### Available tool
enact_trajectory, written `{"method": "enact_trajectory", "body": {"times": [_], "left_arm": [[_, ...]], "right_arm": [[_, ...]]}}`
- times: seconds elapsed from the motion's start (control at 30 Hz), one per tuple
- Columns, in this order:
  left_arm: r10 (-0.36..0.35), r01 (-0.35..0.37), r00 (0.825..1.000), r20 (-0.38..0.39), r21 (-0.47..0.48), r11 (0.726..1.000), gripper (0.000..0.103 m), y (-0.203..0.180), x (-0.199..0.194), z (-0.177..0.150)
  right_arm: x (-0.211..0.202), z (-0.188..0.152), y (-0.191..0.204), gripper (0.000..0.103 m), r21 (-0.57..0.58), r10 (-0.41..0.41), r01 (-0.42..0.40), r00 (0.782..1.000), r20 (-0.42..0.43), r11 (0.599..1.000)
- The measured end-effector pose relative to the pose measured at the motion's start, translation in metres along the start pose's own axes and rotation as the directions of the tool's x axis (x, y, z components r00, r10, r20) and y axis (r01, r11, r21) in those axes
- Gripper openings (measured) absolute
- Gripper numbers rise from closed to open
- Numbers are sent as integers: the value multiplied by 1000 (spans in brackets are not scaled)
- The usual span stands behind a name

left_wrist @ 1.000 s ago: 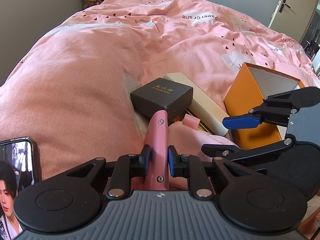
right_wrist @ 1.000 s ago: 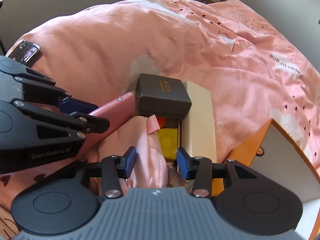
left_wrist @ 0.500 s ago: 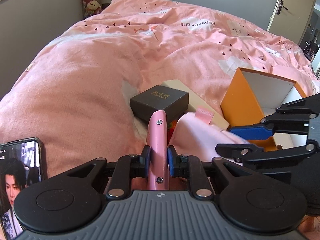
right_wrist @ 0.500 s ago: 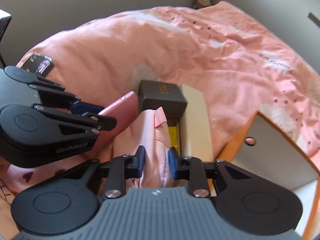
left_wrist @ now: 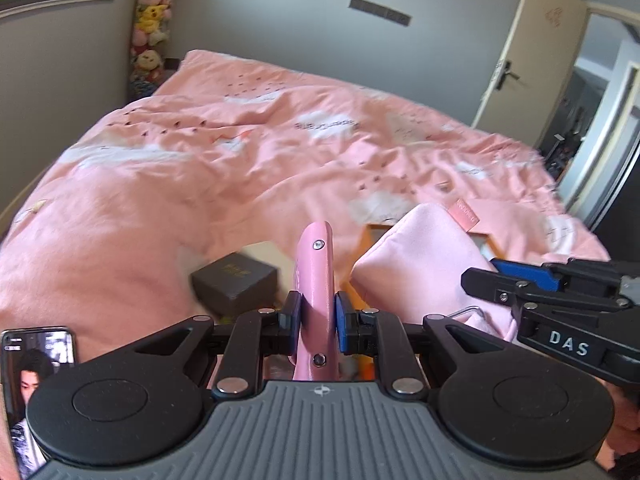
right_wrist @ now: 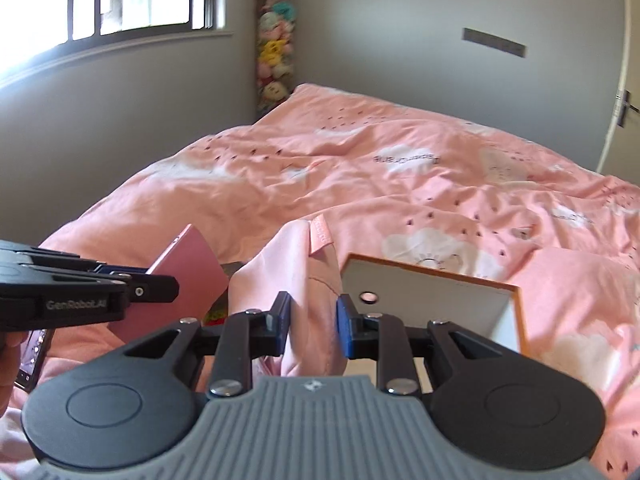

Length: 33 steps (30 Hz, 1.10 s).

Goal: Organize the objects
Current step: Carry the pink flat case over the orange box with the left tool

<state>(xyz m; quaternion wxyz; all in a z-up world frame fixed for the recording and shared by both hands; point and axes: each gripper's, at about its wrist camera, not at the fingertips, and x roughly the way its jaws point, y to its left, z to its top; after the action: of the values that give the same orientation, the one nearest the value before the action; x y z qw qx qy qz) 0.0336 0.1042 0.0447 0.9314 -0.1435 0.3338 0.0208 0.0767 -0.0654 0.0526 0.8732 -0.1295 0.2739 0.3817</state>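
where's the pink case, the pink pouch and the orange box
pink case (left_wrist: 316, 276), left wrist view, on its narrow edge above the pads
pink pouch (right_wrist: 312, 300), right wrist view, on the fabric between the pads
orange box (right_wrist: 432, 300), right wrist view, on its white inner wall

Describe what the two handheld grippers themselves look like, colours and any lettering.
Both the left gripper and the right gripper share one build: black linkage arms with silver rivets, blue finger pads, and a ribbed grey body. White lettering marks their sides: "GenRobot.AI" on the left, "DAS" on the right.
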Motion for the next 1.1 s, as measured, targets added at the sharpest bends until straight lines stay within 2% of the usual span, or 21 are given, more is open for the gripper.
{"method": "enact_trajectory", "body": {"times": [0.13, 0.27, 0.37, 0.53, 0.7, 0.83, 0.9, 1.03, 1.1], "left_arm": [[-101, 101, 995, 6, 2, 995, 19, -20, -5, 3], [-211, 211, 977, -18, 27, 977, 19, -44, -1, 2], [-291, 293, 954, -67, 14, 956, 19, -58, 9, -2], [-403, 399, 899, -173, -60, 915, 19, -70, 37, -11], [-464, 441, 847, -259, -143, 886, 19, -79, 66, -23], [-503, 454, 809, -304, -220, 863, 19, -88, 89, -31], [-521, 449, 790, -323, -274, 851, 19, -90, 102, -34], [-529, 424, 773, -350, -335, 842, 19, -93, 122, -41], [-522, 403, 769, -369, -353, 844, 19, -94, 131, -46]], "right_arm": [[-23, -10, -15, 26, 21, -91, 90, 995, 31, 996], [-35, -27, -33, 26, 58, -166, 164, 986, 19, 985], [-42, -41, -47, 26, 91, -220, 219, 975, -1, 971], [-50, -62, -69, 26, 155, -278, 282, 960, -48, 947], [-54, -85, -86, 26, 227, -294, 309, 951, -96, 924], [-53, -94, -97, 26, 254, -344, 363, 931, -119, 896], [-53, -96, -101, 26, 261, -342, 362, 932, -119, 895], [-47, -98, -94, 27, 192, -360, 379, 924, -128, 905], [-45, -98, -88, 27, 158, -351, 369, 927, -129, 916]]}}
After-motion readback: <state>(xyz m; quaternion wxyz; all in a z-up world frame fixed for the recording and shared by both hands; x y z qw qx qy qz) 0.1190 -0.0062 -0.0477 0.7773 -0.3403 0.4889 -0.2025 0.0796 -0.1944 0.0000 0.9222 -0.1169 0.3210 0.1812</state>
